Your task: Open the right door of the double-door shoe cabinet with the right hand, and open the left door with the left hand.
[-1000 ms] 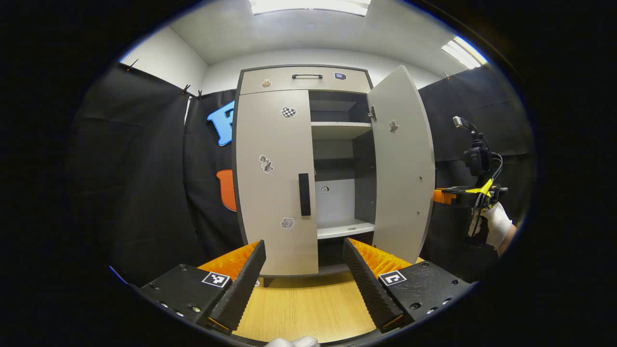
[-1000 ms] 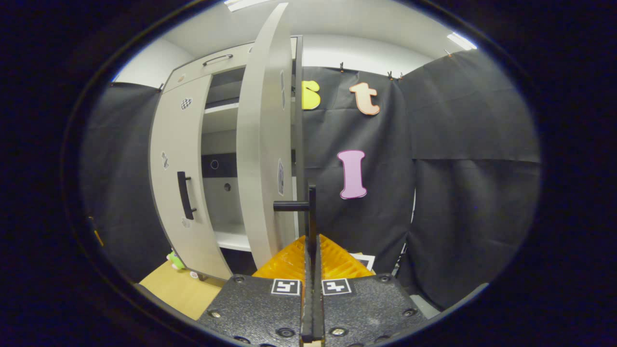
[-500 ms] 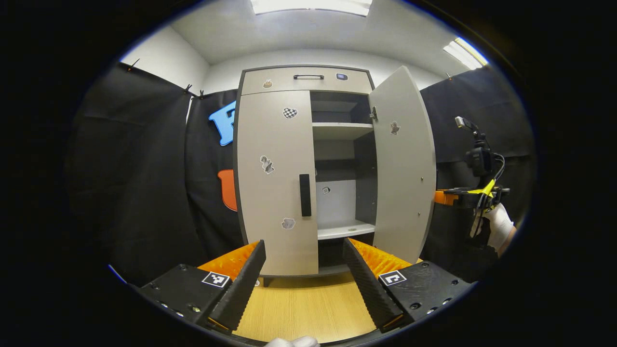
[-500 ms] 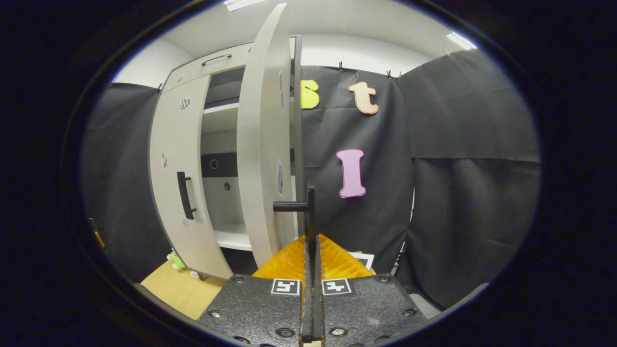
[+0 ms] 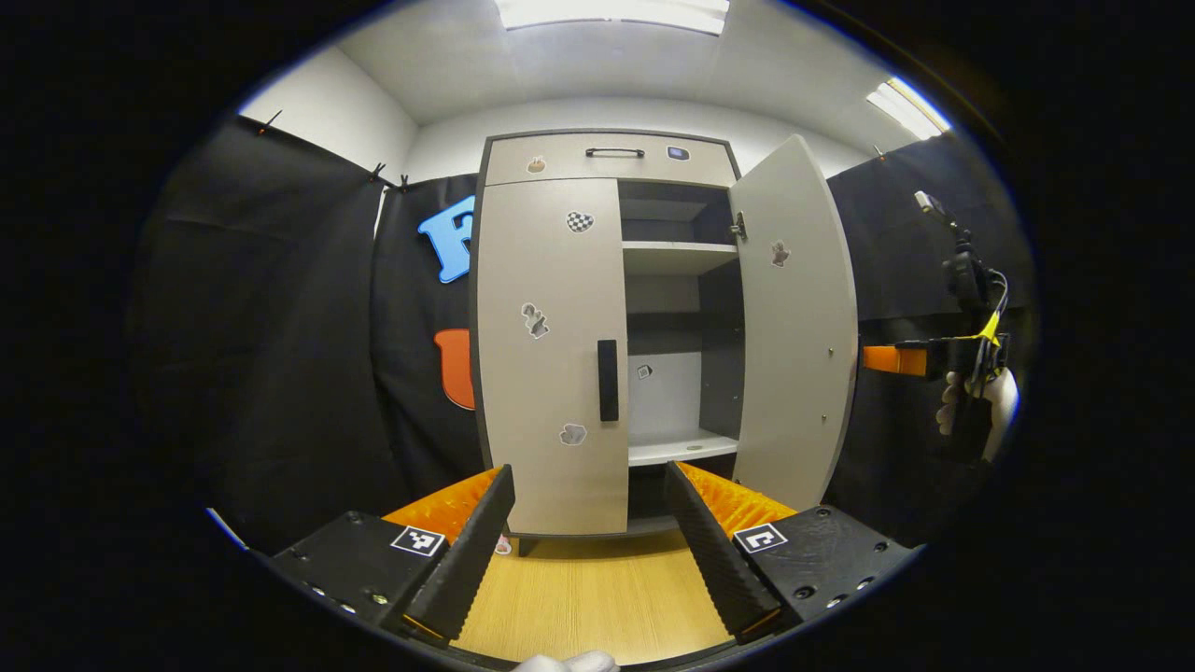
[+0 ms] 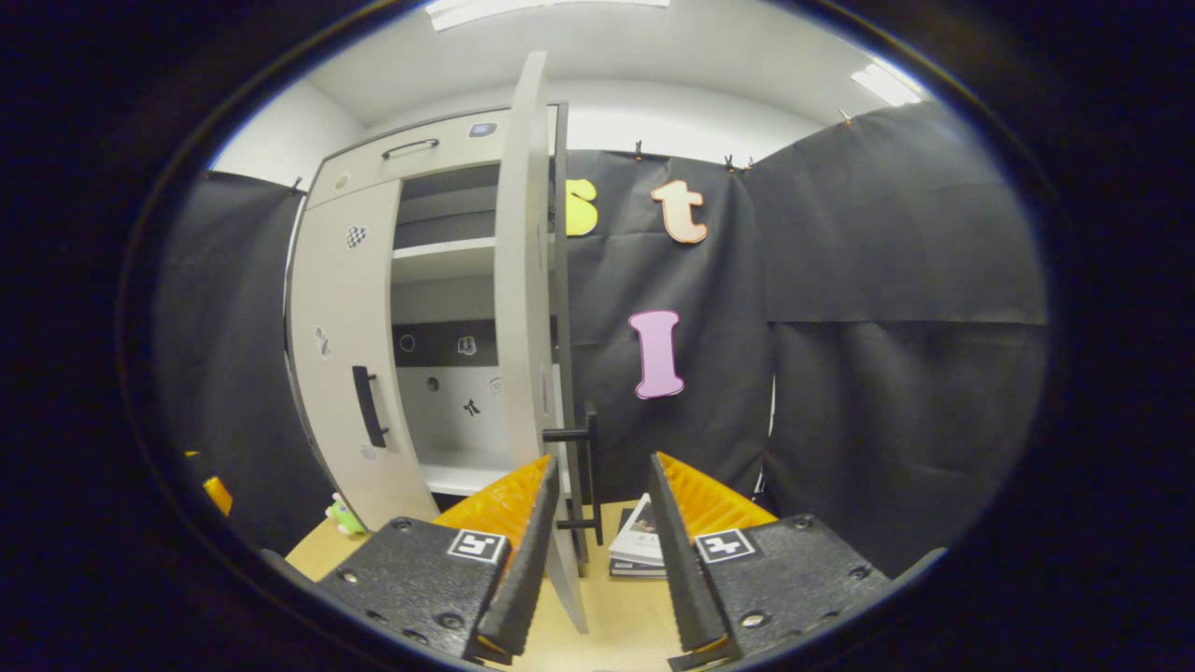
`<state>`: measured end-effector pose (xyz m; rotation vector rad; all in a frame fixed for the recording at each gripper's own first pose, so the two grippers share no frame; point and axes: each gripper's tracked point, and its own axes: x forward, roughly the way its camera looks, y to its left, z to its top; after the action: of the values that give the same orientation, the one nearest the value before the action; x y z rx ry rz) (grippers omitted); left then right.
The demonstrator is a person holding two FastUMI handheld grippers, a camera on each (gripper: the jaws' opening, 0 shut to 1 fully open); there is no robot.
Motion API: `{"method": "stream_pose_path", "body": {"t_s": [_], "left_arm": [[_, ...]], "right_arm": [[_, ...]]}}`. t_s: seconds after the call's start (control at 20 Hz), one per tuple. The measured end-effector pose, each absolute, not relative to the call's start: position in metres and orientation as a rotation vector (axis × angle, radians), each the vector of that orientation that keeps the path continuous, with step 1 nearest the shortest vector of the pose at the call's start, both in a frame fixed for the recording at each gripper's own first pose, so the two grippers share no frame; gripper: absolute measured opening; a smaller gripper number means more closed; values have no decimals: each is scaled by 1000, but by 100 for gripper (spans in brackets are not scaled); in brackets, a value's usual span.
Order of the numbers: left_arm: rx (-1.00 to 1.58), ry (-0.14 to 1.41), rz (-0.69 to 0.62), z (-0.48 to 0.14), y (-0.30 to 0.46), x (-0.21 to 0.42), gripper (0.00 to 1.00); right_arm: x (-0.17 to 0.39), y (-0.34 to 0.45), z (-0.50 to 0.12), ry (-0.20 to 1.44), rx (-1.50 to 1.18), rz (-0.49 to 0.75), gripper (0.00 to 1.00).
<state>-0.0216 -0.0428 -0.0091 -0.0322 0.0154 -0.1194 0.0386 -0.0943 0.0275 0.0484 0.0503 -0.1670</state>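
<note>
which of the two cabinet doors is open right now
The right door, swung outward so the shelves show. The left door sits flush and closed.

No readable text from my feeds. Square coded markers on left gripper (image 5: 590,532) and right gripper (image 6: 597,537) show patterns only, no characters. Stickers on shoe cabinet (image 5: 551,308) too small. Booklet (image 6: 640,543) on floor: print blurred, illegible.
</note>
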Motion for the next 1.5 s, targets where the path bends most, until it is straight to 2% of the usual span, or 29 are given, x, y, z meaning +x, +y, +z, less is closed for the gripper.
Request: {"method": "stream_pose_path", "body": {"t_s": [0.05, 0.2, 0.25, 0.55, 0.85, 1.5], "left_arm": [[-27, 15, -112, -9, -39, -19, 96], [-14, 16, -91, -11, -28, -16, 96], [-9, 18, -84, -12, -24, -14, 96], [9, 39, -57, -21, -10, 3, 96], [10, 51, -66, -32, -19, 42, 96], [-25, 6, -135, -17, -85, 213, 96]], "right_arm": [[31, -84, 33, 31, 40, -150, 65], [16, -48, 40, -16, 18, -103, 95], [12, -37, 35, -20, 20, -92, 100], [-1, 23, -20, 17, 17, -17, 100], [6, 28, -40, 56, 17, -5, 100], [33, 13, -30, 68, 21, -42, 100]]}}
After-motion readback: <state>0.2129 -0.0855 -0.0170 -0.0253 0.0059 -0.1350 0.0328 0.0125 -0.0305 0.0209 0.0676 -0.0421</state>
